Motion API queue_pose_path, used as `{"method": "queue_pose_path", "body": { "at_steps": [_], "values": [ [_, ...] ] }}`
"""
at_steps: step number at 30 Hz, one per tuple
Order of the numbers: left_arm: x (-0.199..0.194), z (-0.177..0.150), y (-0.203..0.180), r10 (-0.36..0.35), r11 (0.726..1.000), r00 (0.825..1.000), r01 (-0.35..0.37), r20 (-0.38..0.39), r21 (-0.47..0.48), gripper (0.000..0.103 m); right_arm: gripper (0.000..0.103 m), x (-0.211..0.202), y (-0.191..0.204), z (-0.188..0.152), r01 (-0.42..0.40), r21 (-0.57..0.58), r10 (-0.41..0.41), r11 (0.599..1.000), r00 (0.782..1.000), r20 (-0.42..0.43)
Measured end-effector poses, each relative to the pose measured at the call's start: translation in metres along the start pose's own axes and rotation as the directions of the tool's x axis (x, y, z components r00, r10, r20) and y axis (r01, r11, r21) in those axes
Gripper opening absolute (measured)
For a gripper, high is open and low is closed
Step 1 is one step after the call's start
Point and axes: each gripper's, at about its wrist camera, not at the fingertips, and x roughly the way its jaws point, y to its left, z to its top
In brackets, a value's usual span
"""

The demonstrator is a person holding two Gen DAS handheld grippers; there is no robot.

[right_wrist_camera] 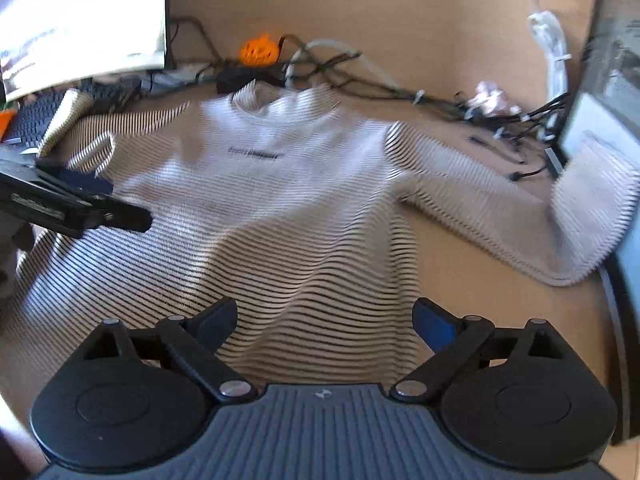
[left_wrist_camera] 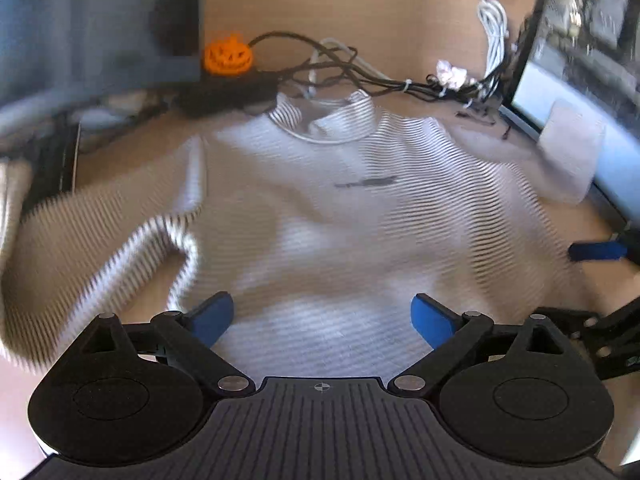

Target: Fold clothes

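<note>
The left gripper [left_wrist_camera: 322, 318] is matte black plastic with two blue finger pads [left_wrist_camera: 212, 316], jointed black link arms pinned by round silver screws [left_wrist_camera: 231, 383], two big round black discs, and a ribbed dark grey central plate bearing a small white crosshair mark [left_wrist_camera: 321, 387]. The right gripper [right_wrist_camera: 324, 318] is built alike, with darker blue pads [right_wrist_camera: 434, 322], silver screws and a small white mark on its ribbed plate.

Sweater [right_wrist_camera: 256, 200] lying spread on table [right_wrist_camera: 460, 280], filling frame centre; pumpkin figure [right_wrist_camera: 259, 50] and cable bundle [right_wrist_camera: 360, 76] sitting behind collar, upper centre; keyboard [right_wrist_camera: 36, 116] upper left.
</note>
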Motion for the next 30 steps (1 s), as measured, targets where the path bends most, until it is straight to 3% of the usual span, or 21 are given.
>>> {"method": "queue_pose_path", "body": {
  "at_steps": [2,3,7,12,16,21,30],
  "values": [
    [-0.006,0.000,0.002,-0.092,0.992,0.996,0.089,-0.022,-0.089,0.099,0.095,-0.001,-0.006,0.006,0.065,0.018,-0.065,0.998,0.998,0.022],
    [-0.005,0.000,0.001,-0.103,0.989,0.994,0.099,-0.036,-0.109,0.099,0.095,-0.002,-0.008,0.009,0.098,0.027,-0.099,0.995,0.995,0.033],
    [-0.001,-0.001,-0.005,-0.088,0.990,0.994,0.080,-0.067,-0.119,0.099,0.095,0.015,-0.021,0.022,0.197,0.085,-0.199,0.977,0.980,0.013],
    [-0.001,-0.005,-0.007,-0.066,0.996,0.995,0.061,-0.078,-0.066,0.099,0.099,0.024,-0.024,0.013,0.274,0.034,-0.273,0.961,0.962,-0.029],
    [-0.003,-0.004,-0.002,-0.085,0.993,0.993,0.077,-0.081,-0.087,0.099,0.100,0.011,-0.027,0.007,0.296,-0.009,-0.296,0.955,0.955,-0.035],
    [-0.002,-0.002,0.001,-0.094,0.990,0.991,0.083,-0.090,-0.110,0.100,0.100,-0.024,-0.023,0.010,0.251,-0.007,-0.251,0.968,0.968,0.020],
    [0.005,0.002,-0.010,-0.048,0.996,0.992,0.039,-0.118,-0.079,0.103,0.100,-0.018,-0.019,-0.018,0.313,-0.090,-0.318,0.946,0.946,-0.057]
  ]
}}
